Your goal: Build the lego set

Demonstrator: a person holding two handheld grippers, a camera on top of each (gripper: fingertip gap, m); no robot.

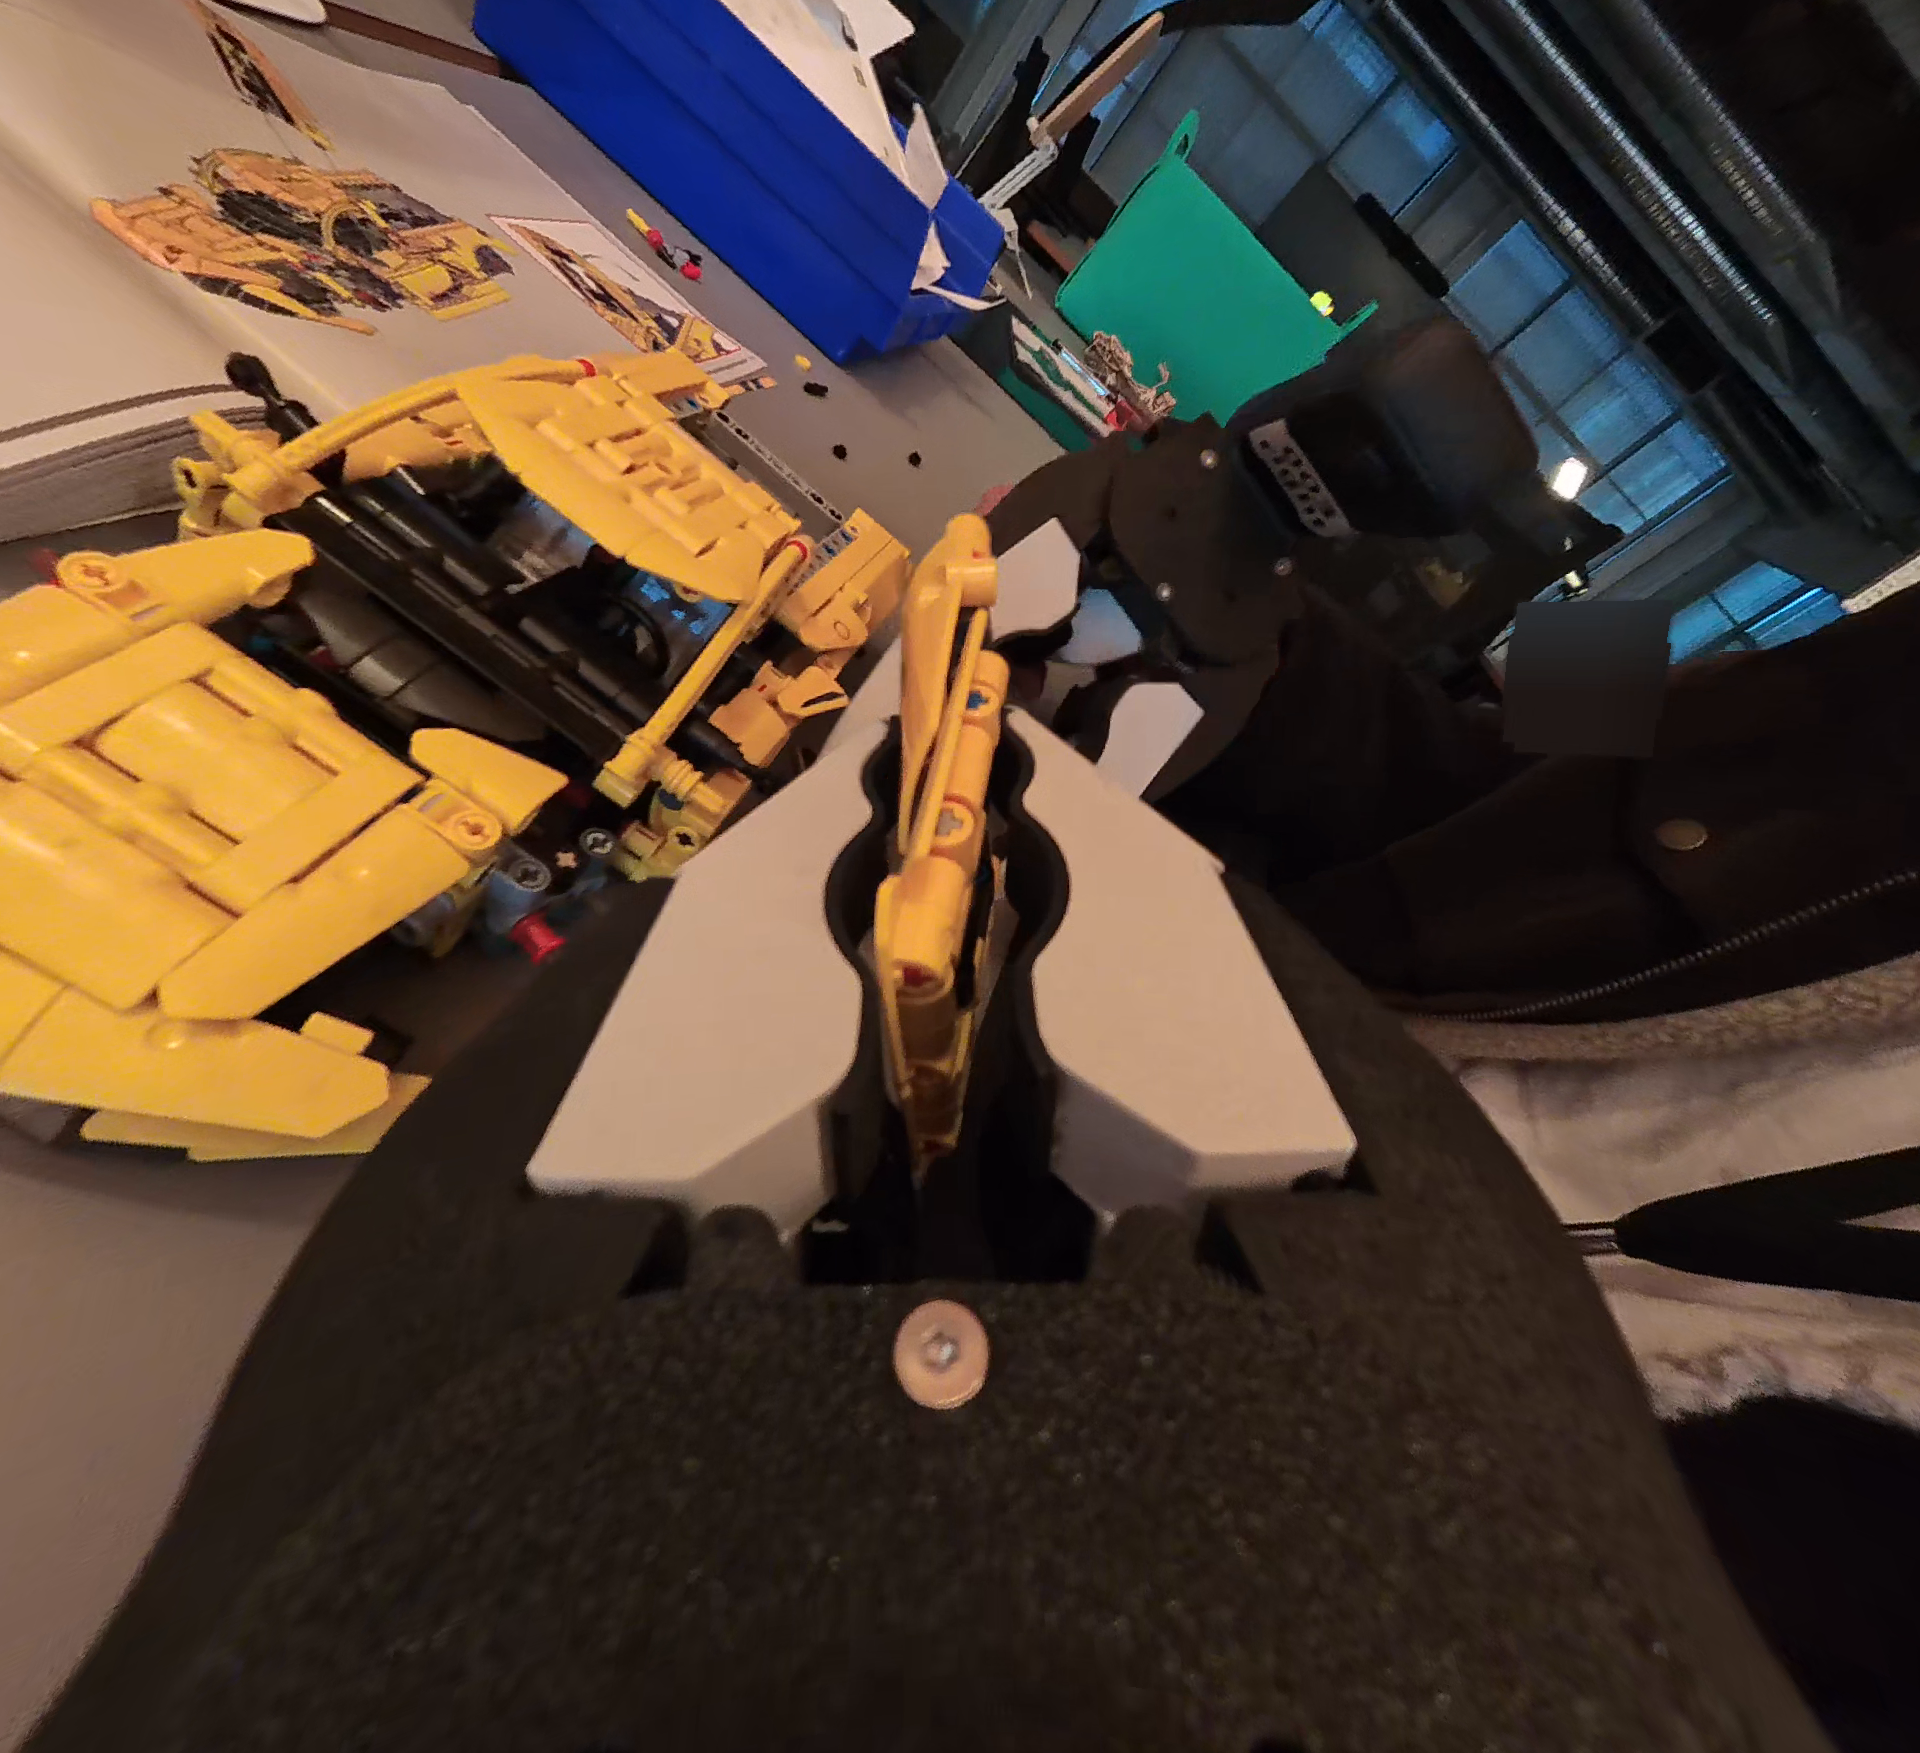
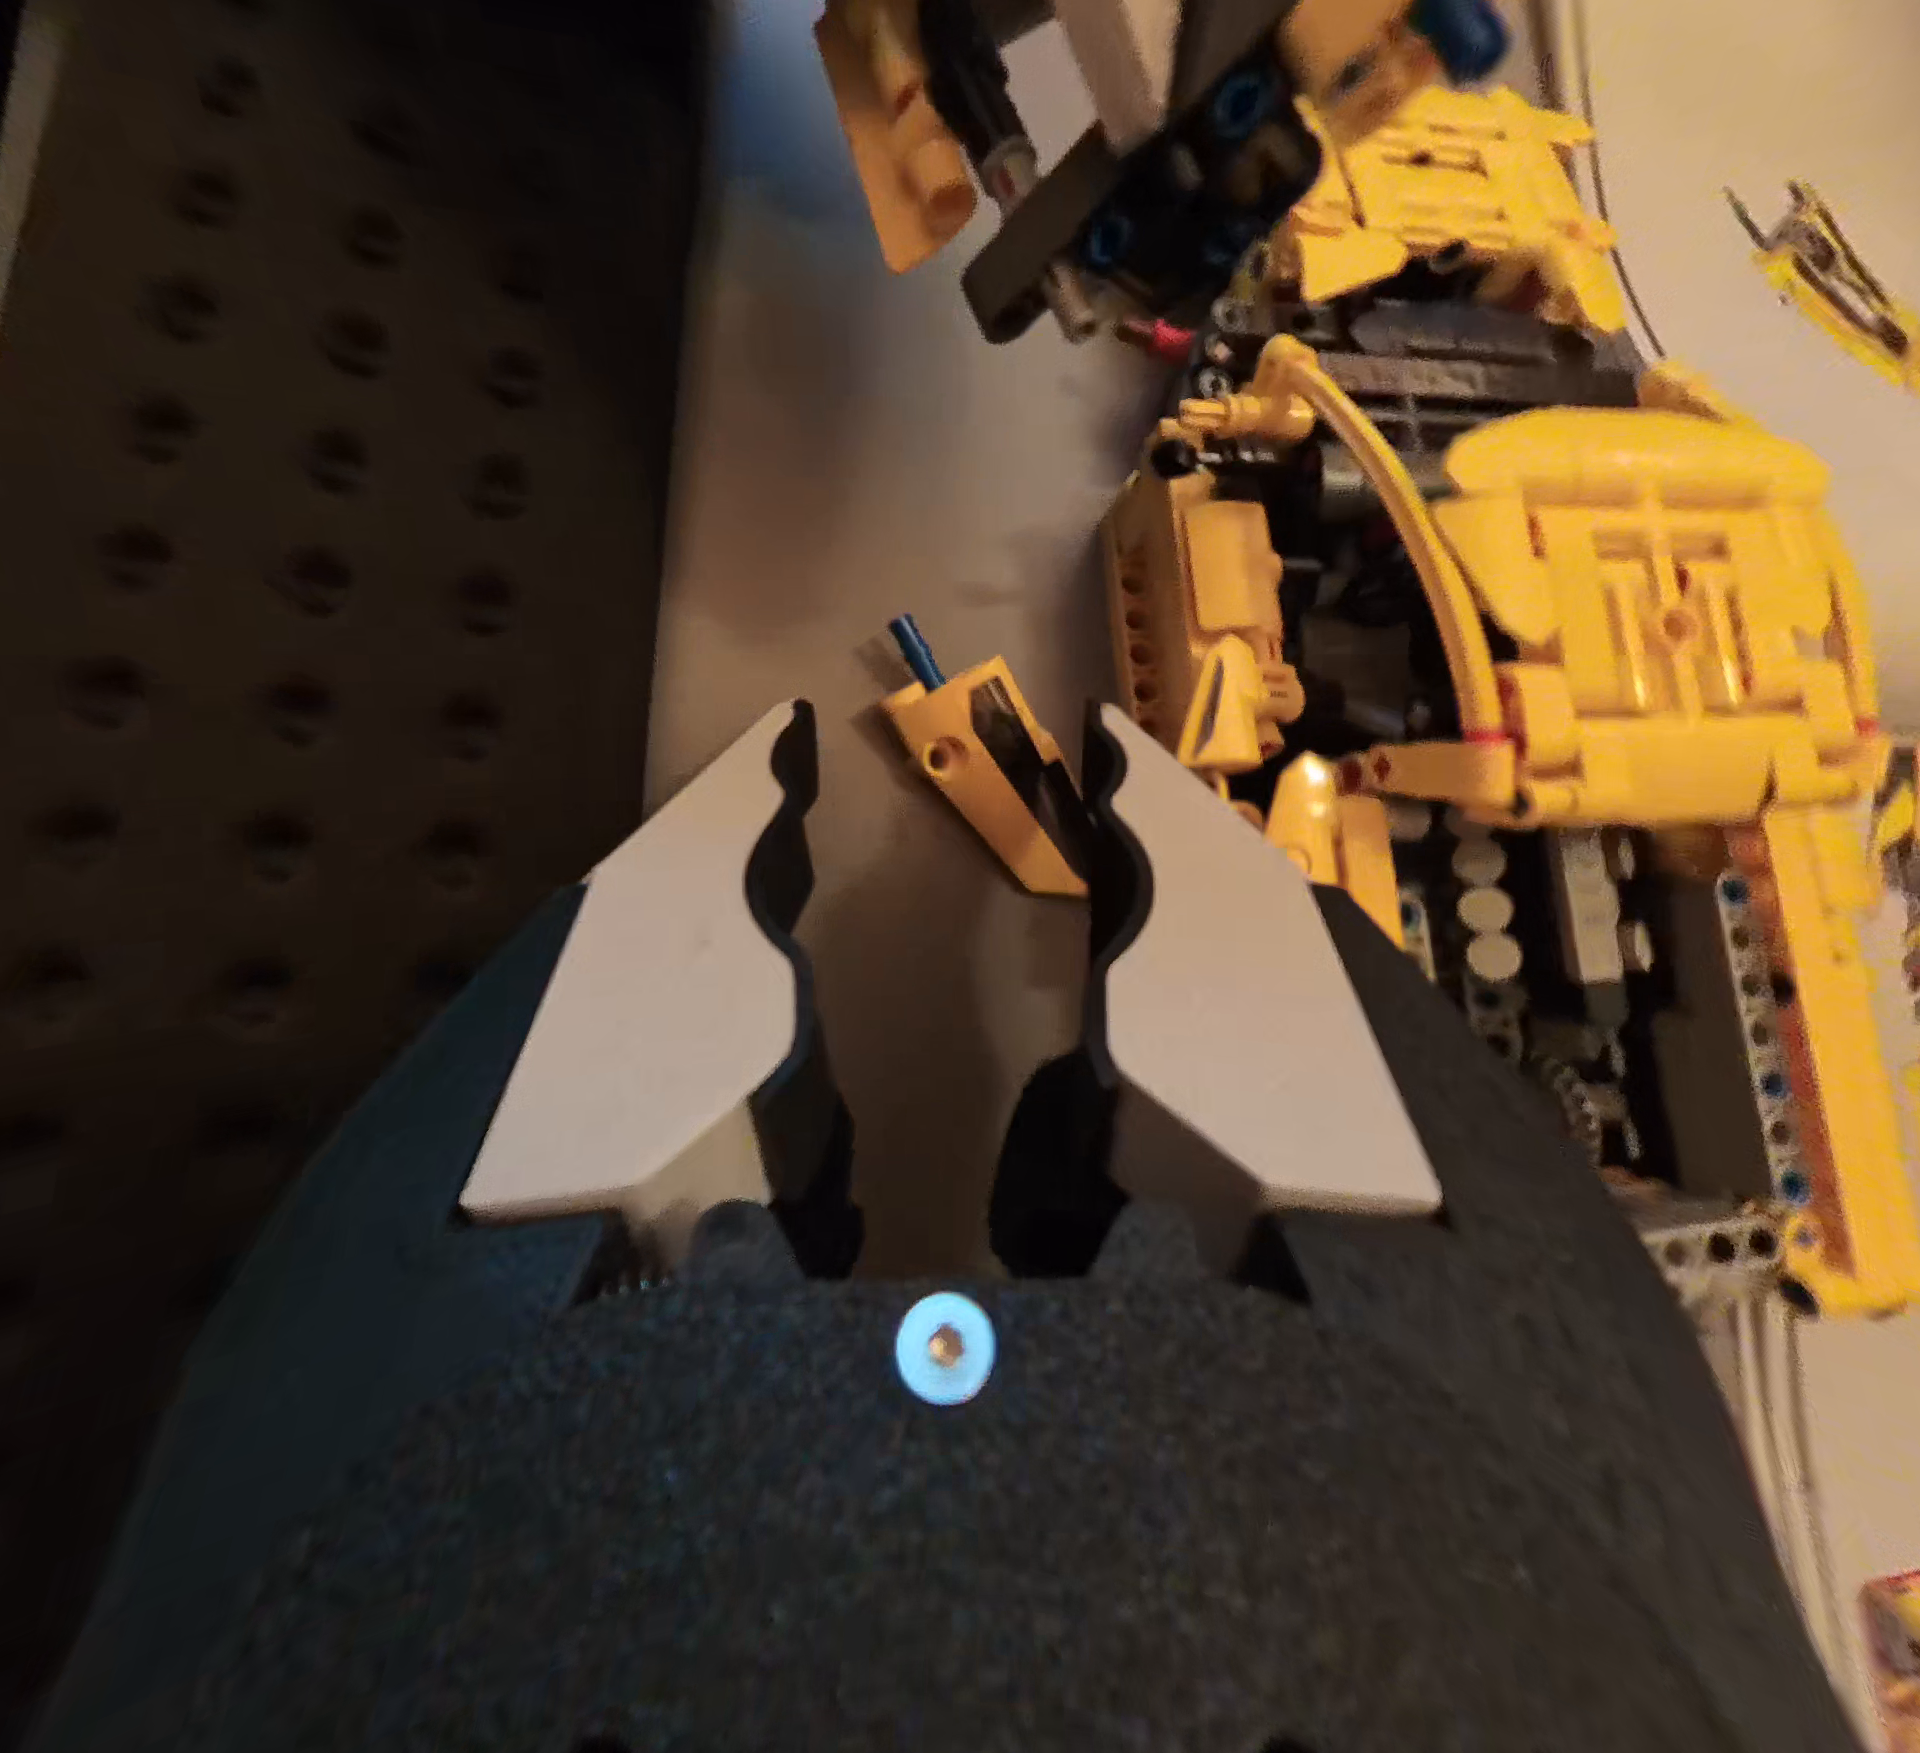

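Grip comes first in this step: a long yellow sub-assembly (image 1: pixel 940 830) is clamped upright between the grey fingers of the left tool (image 1: pixel 940 727), its upper end reaching past the fingertips, and that clamp should be kept firm while the part is carried. The right tool (image 2: pixel 945 737) is spread wide and holds nothing; it hovers over a small yellow panel piece (image 2: pixel 982 773) with a blue pin (image 2: pixel 914 649), which lies on the desk (image 2: pixel 862 456) between the fingertips, nearer the right-hand finger. The large yellow car model (image 1: pixel 312 716) rests on the desk beside both tools, with the instruction booklet (image 1: pixel 208 145) open behind it and a blue bin (image 1: pixel 675 72) farther back.

The panel piece is judged to be the next pickup. The right tool would best be centred on it and lowered squarely before being closed, so the piece is not pushed sideways into the model. The blue pin should be left free for later insertion.
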